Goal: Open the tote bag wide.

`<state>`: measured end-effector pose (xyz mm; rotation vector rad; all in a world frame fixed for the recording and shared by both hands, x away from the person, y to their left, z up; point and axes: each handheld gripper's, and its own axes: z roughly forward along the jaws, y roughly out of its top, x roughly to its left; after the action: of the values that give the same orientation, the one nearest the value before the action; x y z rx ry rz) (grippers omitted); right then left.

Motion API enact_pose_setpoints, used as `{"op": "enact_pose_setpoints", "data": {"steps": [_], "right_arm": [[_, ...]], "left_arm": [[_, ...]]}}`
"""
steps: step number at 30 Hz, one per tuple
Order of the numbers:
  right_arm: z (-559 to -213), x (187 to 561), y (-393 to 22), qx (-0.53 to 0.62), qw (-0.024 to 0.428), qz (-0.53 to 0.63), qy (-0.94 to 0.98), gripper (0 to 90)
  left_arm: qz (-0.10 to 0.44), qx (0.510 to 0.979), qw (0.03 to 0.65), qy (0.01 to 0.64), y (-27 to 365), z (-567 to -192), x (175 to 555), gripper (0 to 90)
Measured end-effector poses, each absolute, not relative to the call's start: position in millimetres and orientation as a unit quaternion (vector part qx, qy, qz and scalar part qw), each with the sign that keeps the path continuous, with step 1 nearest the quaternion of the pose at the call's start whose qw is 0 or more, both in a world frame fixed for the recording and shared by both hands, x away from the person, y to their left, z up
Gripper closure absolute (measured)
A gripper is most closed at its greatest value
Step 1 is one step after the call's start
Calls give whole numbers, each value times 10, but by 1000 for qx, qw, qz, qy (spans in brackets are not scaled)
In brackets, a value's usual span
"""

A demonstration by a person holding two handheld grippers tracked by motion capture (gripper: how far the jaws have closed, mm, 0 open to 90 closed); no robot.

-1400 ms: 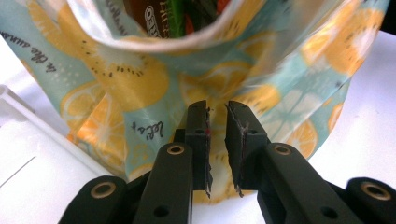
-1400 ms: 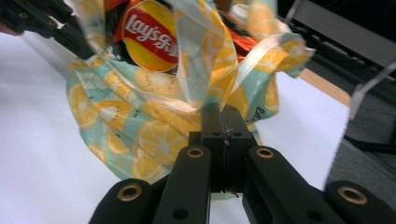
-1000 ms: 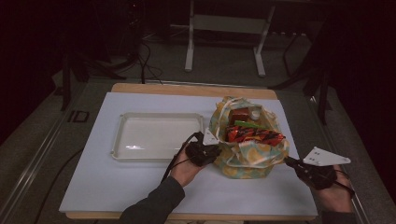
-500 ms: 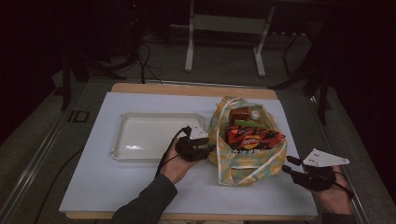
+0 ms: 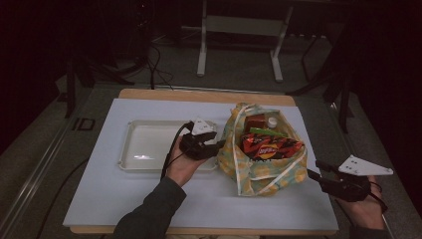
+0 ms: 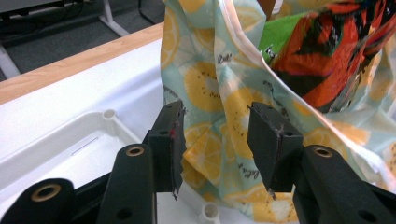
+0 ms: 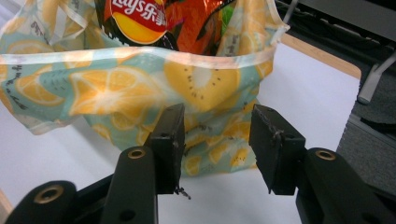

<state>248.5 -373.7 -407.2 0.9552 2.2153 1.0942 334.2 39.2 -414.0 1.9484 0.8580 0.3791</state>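
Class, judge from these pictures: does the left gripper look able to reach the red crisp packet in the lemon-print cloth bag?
Probably yes. The left gripper is open beside the lemon-print cloth bag, and the red crisp packet lies exposed in its open mouth. Only the bag's raised rim stands between, so it would likely go over that.

— What colours is that bag (image 5: pixel 259 172) in front of my claws?
— Pale mint cloth printed with orange and yellow citrus slices, edged in a cream band.
— And the packet (image 5: pixel 271 147) inside it?
— Red and orange with black streaks and a yellow logo; a green wrapper (image 5: pixel 266 132) lies behind it.
— My left claw (image 6: pixel 215 140)?
— Black, like my right claw (image 7: pixel 215 140). The tray (image 5: pixel 144 149) is white, the worktop (image 5: pixel 149 199) pale blue with a wood-coloured edge.
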Motion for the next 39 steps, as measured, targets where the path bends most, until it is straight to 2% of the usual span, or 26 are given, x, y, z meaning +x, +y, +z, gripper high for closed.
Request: {"op": "enact_pose_setpoints", "data": {"steps": [8, 18, 25, 33, 35, 36, 37, 38, 39], "right_arm": [[-4093, 2504, -3796, 373, 257, 395, 799, 571], [-3956, 2822, -3661, 395, 282, 403, 776, 614], [-3978, 3066, -3540, 397, 258, 413, 778, 594], [-4043, 3204, -3439, 391, 239, 417, 785, 588], [-4063, 3235, -3413, 391, 237, 416, 786, 671], [-4065, 3250, -3403, 396, 242, 412, 784, 735], [-4065, 3250, -3403, 396, 242, 412, 784, 735], [-4057, 3254, -3407, 399, 243, 411, 783, 780], [-4057, 3254, -3407, 399, 243, 411, 783, 780]], "left_arm": [[160, 792, 473, 352, 329, -4067, 3404, 546], [165, 783, 484, 352, 240, -3941, 3533, 510], [171, 788, 472, 356, 115, -3942, 3629, 438], [186, 802, 447, 350, -29, -3970, 3734, 421], [197, 807, 428, 357, -69, -3989, 3771, 494], [202, 808, 419, 361, -77, -3998, 3787, 622], [203, 808, 418, 361, -75, -4001, 3797, 622], [207, 808, 416, 362, -69, -4002, 3807, 739], [210, 808, 413, 364, -63, -4001, 3814, 739]]}}
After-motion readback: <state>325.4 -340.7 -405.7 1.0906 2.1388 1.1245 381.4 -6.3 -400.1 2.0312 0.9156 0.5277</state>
